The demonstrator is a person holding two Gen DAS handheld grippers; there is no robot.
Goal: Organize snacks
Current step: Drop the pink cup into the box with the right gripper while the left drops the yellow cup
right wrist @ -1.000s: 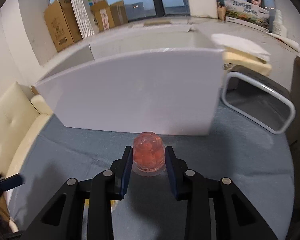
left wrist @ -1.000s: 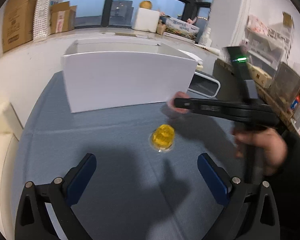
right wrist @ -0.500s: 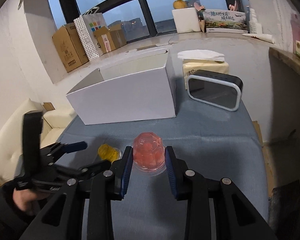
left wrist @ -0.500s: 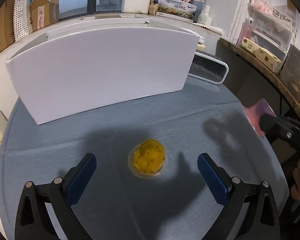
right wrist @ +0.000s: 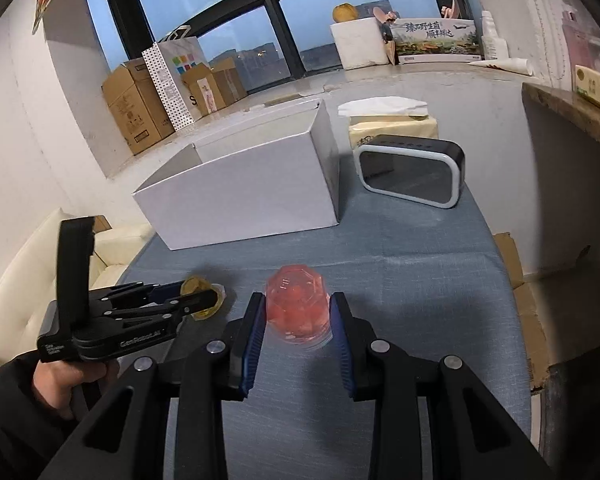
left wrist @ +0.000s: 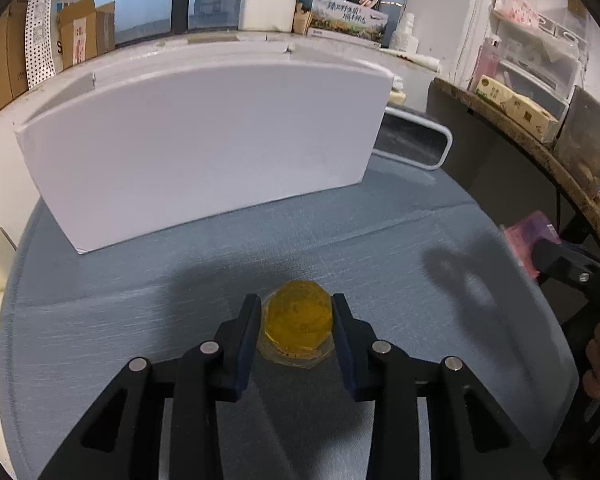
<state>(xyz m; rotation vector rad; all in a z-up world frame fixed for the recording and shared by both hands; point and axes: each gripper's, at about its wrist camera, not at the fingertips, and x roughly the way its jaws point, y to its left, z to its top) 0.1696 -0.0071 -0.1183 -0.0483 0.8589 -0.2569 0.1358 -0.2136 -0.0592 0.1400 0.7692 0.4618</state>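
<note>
Jelly cups sit pinched upside-down in both grippers, yellow cup [left wrist: 298,322] in left gripper [left wrist: 297,334], pink cup [right wrist: 298,306] in right gripper [right wrist: 298,330], likely bound for the open white box [right wrist: 244,196] at twelve o'clock.

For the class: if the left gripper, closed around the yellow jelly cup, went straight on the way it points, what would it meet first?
Probably the blue tablecloth just ahead, since the left gripper tilts downward holding the yellow jelly cup; a flatter path would reach the white box.

The white box [right wrist: 244,192] stands across the far half of the table [right wrist: 420,280], and its top is open. In front of the white box the cloth is free; the black clock [right wrist: 412,174] stands just beside its right wall.
</note>
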